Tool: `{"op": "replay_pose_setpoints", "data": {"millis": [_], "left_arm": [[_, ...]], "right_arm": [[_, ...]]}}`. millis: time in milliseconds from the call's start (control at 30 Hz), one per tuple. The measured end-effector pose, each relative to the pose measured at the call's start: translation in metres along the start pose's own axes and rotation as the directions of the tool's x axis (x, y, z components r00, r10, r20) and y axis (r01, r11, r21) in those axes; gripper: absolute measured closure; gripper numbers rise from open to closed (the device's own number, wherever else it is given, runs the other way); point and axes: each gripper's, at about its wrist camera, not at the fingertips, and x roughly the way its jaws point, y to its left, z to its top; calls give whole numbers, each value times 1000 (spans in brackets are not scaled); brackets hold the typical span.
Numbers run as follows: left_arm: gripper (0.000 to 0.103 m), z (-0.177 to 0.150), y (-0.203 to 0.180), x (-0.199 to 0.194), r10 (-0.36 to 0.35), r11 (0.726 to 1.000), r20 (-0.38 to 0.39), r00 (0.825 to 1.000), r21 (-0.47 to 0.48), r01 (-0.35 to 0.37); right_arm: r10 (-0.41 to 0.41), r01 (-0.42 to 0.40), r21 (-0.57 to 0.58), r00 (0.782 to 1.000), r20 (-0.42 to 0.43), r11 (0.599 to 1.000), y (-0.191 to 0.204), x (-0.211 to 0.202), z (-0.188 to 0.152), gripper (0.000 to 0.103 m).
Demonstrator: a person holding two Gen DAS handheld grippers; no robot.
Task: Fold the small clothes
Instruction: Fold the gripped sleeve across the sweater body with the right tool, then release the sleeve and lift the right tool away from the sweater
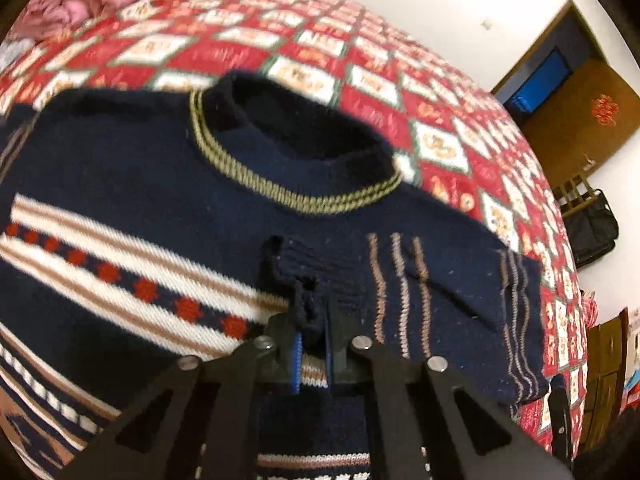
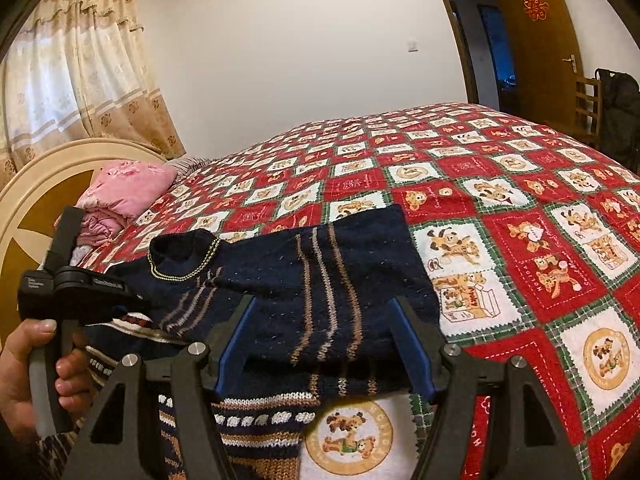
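Observation:
A navy knitted sweater (image 1: pixel 140 168) with white, tan and red bands lies on the bed, collar away from me. Its right sleeve (image 1: pixel 404 288) is folded across the chest. My left gripper (image 1: pixel 314 316) is shut on the sleeve's navy cuff (image 1: pixel 296 272) over the chest. In the right wrist view the sweater (image 2: pixel 280 280) lies in front, the folded sleeve (image 2: pixel 328 292) on top. My right gripper (image 2: pixel 324 312) is open, its blue-padded fingers (image 2: pixel 236 332) to either side of the sleeve fold near the sweater's side edge. The left gripper's body (image 2: pixel 68 284) shows at left, held by a hand.
The bed has a red and white patchwork quilt (image 2: pixel 500 208) with bear pictures. Pink folded clothes (image 2: pixel 128 188) lie by the cream headboard (image 2: pixel 48 184). A wooden door (image 2: pixel 536 40), a chair with a black bag (image 2: pixel 616 108), and curtains (image 2: pixel 80 80) stand beyond the bed.

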Motion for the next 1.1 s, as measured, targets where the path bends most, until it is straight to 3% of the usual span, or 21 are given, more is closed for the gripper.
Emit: {"op": "replay_pose_setpoints", "data": {"millis": [333,700,867,1100], "left_arm": [[94,21,12,-46,11,996,129,992,81,-22],[95,38,58,-58,87,993,180,980,58,-99],[95,41,74,-58,107,992,184,977,50,-118],[95,43,81,-40,146,986,185,972,55,-159]], "right_arm": [[7,-7,69,1000,-4,998,-14,-1,3,35],[102,-100,24,992,-69,995,2,6,-4,35],[172,-173,0,978,-115,985,13,11,-10,35],[177,-187,-51,971,-158,981,22,15,-12,35]]}}
